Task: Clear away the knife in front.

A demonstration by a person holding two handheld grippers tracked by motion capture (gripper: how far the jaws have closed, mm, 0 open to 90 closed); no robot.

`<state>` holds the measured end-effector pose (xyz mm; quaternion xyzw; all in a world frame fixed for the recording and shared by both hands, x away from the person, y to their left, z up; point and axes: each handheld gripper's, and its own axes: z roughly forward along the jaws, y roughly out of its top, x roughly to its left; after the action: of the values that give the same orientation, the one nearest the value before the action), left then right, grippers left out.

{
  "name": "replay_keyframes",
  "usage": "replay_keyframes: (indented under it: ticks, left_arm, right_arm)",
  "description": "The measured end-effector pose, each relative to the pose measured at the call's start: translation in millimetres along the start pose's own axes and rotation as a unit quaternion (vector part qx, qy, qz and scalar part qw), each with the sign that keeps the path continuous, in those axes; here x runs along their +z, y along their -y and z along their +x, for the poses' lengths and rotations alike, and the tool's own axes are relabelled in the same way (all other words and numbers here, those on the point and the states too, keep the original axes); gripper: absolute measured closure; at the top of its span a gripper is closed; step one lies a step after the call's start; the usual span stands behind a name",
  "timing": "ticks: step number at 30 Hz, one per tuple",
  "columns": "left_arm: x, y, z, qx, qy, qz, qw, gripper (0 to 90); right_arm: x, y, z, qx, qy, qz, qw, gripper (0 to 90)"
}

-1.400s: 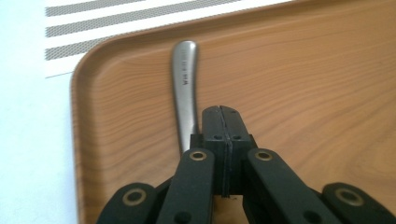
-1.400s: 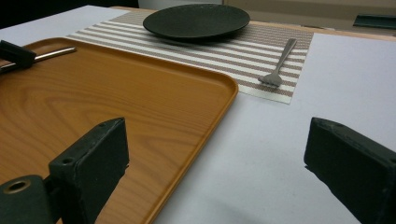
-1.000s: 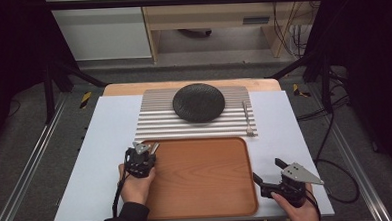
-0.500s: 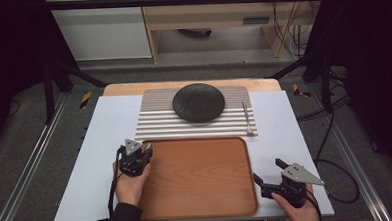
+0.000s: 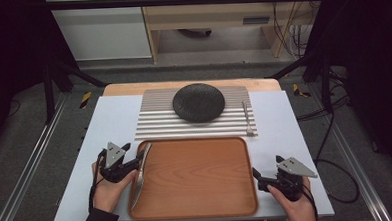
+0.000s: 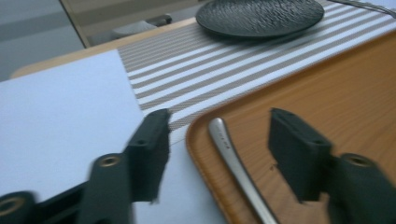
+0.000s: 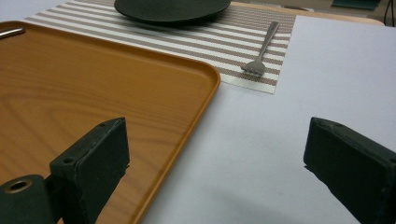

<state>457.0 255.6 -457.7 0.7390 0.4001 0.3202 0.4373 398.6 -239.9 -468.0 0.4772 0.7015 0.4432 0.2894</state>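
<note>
Left gripper (image 5: 136, 162) jaws have just been opening; they now stand partly apart and straddle the silver metal table knife (image 5: 141, 172) without pressing on it. In the left gripper view the knife's handle (image 6: 236, 163) lies bare between the two black pads, clear gap each side. So: released, nothing held.

Right gripper (image 5: 257, 176) sits wide open and empty over the pale grey tabletop (image 5: 305, 135), just off the near right corner of the rectangular brown wooden tray (image 5: 198, 208).

Knife location: inside the tray, along its left wall. Long axis runs near-to-far, tilted slightly, far end leaning right. The rounded handle end (image 6: 216, 124) points away toward the striped grey-and-white placemat (image 5: 159, 117); the near end runs down toward the tray's near left corner.

Risks, my read:
- The left pads flank the handle closely. A sideways pull-out could clip it and skew the knife or push it up the rim.
- The knife may be resting partly on the curved wall; a nudge could slide it or tip it onto the table.
- If the jaws drag low on retreat, they could catch the tray rim and shift the whole tray.

The round black textured plate (image 5: 198, 102) and silver metal fork (image 5: 247, 117) on the mat are well apart from all this.
</note>
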Motion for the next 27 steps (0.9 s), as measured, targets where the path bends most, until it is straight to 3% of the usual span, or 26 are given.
replay_keyframes:
  ticks: [3, 6, 11, 16, 22, 27]
  left_arm:
    - [-1.8, 3.3, 6.5, -0.015, 0.004, -0.007, 0.9999, 24.9]
    - [-6.8, 4.5, 10.3, -0.021, -0.003, -0.008, 0.9997, 15.3]
    - [-21.3, 9.6, 16.4, -0.041, -0.003, -0.032, 0.9987, 6.6]
    - [-32.6, 17.3, 18.5, -0.065, -0.004, -0.039, 0.9971, 5.3]
    - [-43.7, 21.0, 21.7, -0.069, -0.011, -0.053, 0.9962, 4.3]
    - [-46.5, 24.5, 27.9, -0.080, -0.023, -0.060, 0.9947, 4.3]
  right_arm:
    - [12.0, -8.2, 1.7, 0.025, -0.009, 0.011, 0.9996, 7.7]
    - [23.6, -18.9, 3.9, 0.017, -0.010, 0.025, 0.9995, 7.7]
    - [40.3, -39.4, 1.6, 0.015, -0.013, 0.029, 0.9994, 7.8]
    - [53.5, -55.7, -2.7, 0.005, -0.016, 0.035, 0.9992, 7.6]
    - [68.7, -73.5, -6.1, 0.001, -0.020, 0.041, 0.9989, 7.2]
    - [86.3, -82.2, -10.3, -0.005, -0.009, 0.056, 0.9984, 7.8]
